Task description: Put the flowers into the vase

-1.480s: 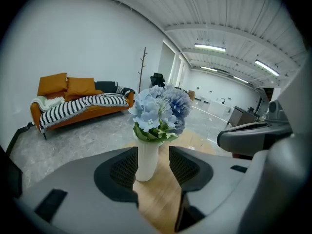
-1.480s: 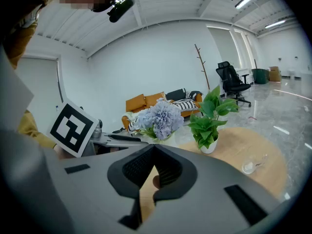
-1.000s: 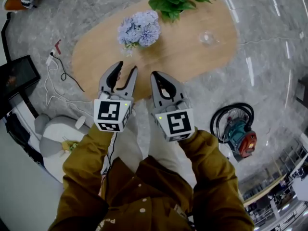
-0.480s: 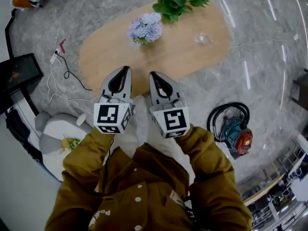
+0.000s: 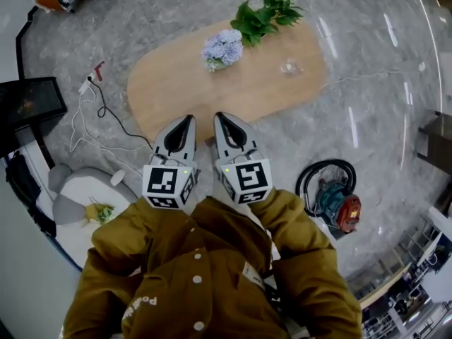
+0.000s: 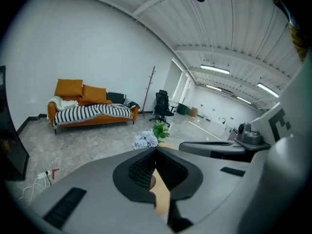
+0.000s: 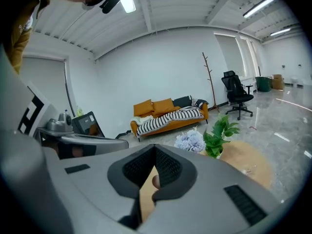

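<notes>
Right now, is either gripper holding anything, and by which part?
Nothing is held. The left gripper, its jaws just closed, and the right gripper are both shut and empty; the pale blue flower bunch rests on the oval wooden table.

The near half of the counter [image 5: 212,101] lies bare from end to end, open over its near edge. Toward the far edge stand the flowers [image 5: 223,48] and a green plant [image 5: 267,14] just beside them, with a glass vase [image 5: 290,67] apart near the right end and bare wood between. Cables [image 5: 80,129] trail on the floor [image 5: 367,62] off its left end.
</notes>
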Available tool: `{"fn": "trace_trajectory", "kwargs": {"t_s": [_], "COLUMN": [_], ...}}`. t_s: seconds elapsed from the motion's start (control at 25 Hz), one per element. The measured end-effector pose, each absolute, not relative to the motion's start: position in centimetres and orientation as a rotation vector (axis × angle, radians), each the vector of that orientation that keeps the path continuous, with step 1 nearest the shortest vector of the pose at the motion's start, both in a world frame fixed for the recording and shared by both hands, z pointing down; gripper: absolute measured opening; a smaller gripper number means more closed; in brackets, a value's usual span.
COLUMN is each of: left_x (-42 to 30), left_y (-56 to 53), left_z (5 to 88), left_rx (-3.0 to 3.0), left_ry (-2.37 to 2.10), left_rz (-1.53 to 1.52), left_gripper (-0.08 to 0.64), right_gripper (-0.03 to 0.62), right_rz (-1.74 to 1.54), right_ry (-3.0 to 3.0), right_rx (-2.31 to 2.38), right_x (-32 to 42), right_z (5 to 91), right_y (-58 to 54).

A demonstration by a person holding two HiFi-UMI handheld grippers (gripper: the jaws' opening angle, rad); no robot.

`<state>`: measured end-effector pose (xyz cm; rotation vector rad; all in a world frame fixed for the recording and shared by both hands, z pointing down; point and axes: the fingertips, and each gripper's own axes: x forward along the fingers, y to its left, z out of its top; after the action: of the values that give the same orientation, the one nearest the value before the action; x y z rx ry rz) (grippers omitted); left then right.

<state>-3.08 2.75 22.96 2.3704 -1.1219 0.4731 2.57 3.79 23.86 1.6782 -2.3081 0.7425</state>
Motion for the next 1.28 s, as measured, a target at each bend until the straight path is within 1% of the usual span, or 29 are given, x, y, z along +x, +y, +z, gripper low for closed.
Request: {"fn": "trace_trajectory", "kwargs": {"t_s": [0.12,0.24,0.68,1.04,1.28], "left_x": [-4.7,-5.9,-12.8,-16.1,-17.8], "left_y": [3.7,5.5,9.7,12.7,13.9], "left_z": [19.9,17.6,12.5,9.8,9.1], "left_rx": [2.372,2.386,2.332,2.363,2.417], "left_ry": [-1.149,-1.133,-1.160,-1.171,-1.130], "left_rz": [0.386,0.363,0.292,0.254,0.276], "left_gripper": [0.008,0.008,0.008,0.008,0.008], "right_gripper": [0.003,0.003,0.003,0.003,0.003], "right_rz": [0.724,0.712,0.625,0.593,0.607], "right_ry": [-2.332,-2.344,-2.473,-2.481,-2.483], "right_rx": [1.685,1.689,1.578,1.586,1.606], "right_x": [1.6,0.6,-5.9,-9.8,-12.4], "right_z": [21.5,19.4,12.4,9.7,9.5], "right_y": [4.4,5.3,9.6,11.1,12.6]}}
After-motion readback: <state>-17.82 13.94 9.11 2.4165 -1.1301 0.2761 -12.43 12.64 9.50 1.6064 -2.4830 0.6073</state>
